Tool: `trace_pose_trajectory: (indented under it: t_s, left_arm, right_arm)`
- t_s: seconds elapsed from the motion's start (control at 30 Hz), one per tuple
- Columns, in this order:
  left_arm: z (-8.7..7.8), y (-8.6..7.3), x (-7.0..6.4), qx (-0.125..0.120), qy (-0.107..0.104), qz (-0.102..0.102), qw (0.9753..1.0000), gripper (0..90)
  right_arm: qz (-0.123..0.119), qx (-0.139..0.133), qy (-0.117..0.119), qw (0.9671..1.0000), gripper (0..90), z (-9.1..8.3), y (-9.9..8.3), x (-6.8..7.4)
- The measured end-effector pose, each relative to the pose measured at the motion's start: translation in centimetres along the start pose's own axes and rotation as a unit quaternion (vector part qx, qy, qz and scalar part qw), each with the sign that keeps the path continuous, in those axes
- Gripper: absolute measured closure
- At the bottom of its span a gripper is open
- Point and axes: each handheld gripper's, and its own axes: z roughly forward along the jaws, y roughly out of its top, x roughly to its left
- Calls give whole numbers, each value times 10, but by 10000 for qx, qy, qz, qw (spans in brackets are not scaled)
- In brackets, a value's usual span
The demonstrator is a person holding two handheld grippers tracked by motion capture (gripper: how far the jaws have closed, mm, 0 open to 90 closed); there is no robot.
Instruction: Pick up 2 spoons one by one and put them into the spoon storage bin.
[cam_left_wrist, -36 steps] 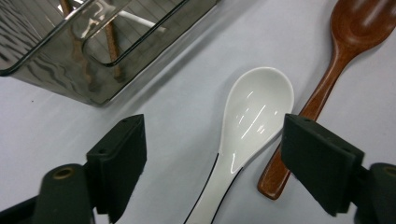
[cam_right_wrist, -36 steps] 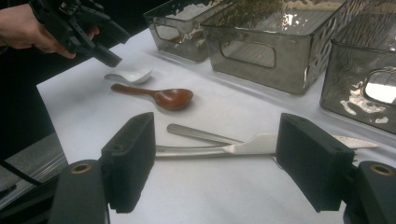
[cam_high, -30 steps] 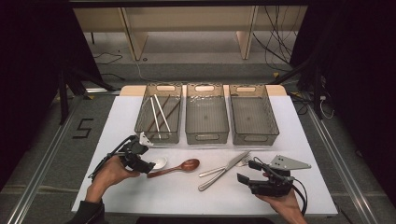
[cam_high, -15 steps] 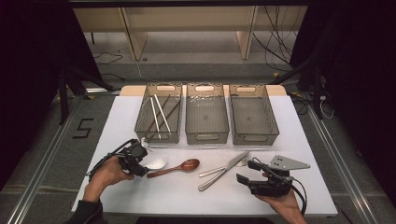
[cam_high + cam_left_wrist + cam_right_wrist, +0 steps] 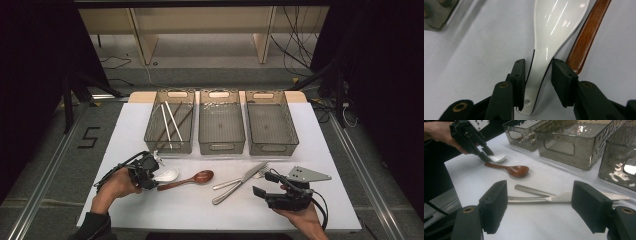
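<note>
In the high view, a white table (image 5: 320,150) carried three grey bins in a row along its far side. The left bin (image 5: 170,127) held several chopsticks (image 5: 167,122); the middle bin (image 5: 221,127) and right bin (image 5: 271,128) looked bare inside. Just in front of the left bin lay a white ceramic spoon (image 5: 167,175), and the left gripper (image 5: 150,170), held in the person's left hand (image 5: 114,186), sat at the spoon's handle end. A brown wooden spoon (image 5: 189,179) lay touching or just beside the white spoon, its bowl pointing toward the middle bin. Further along, in front of the middle and right bins, a metal knife (image 5: 240,182) and a fork (image 5: 245,176) lay crossed. The right gripper (image 5: 264,183) rested near the knife's handle end, apart from it.

In the left gripper view, the white ceramic spoon's handle (image 5: 536,82) ran between the two black jaws. The jaws were closing around it, one pad against the handle, the other just beside it with a thin gap. The wooden spoon's handle (image 5: 587,37) lay close alongside, crowding that side. A corner of the left bin (image 5: 436,12) showed beyond.

In the right gripper view, the jaws stood wide apart over the bare table, holding nothing. The knife (image 5: 554,198) and fork (image 5: 534,190) lay just beyond them, the wooden spoon (image 5: 510,169) further off, and the left gripper (image 5: 482,153) at the white spoon (image 5: 496,158).
</note>
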Motion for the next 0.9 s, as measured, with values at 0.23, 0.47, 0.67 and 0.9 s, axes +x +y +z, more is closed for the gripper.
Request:
trace_pose_trajectory:
  t_s: [0.23,0.47,0.67,0.9]
  left_arm:
    - [0,1,-1,22,-78,65,9999,703]
    - [0,-1,0,-22,-150,-19,9999,748]
    - [-1,-4,2,-128,-257,-223,9993,755]
    - [0,-5,2,-260,-239,-415,9985,762]
  right_arm:
    - [-11,13,3,10000,305,0,0,0]
    - [-14,3,-9,10000,309,0,0,0]
    - [-7,-12,-19,10000,310,-1,1,1]
    - [-10,-14,-16,10000,310,0,1,1]
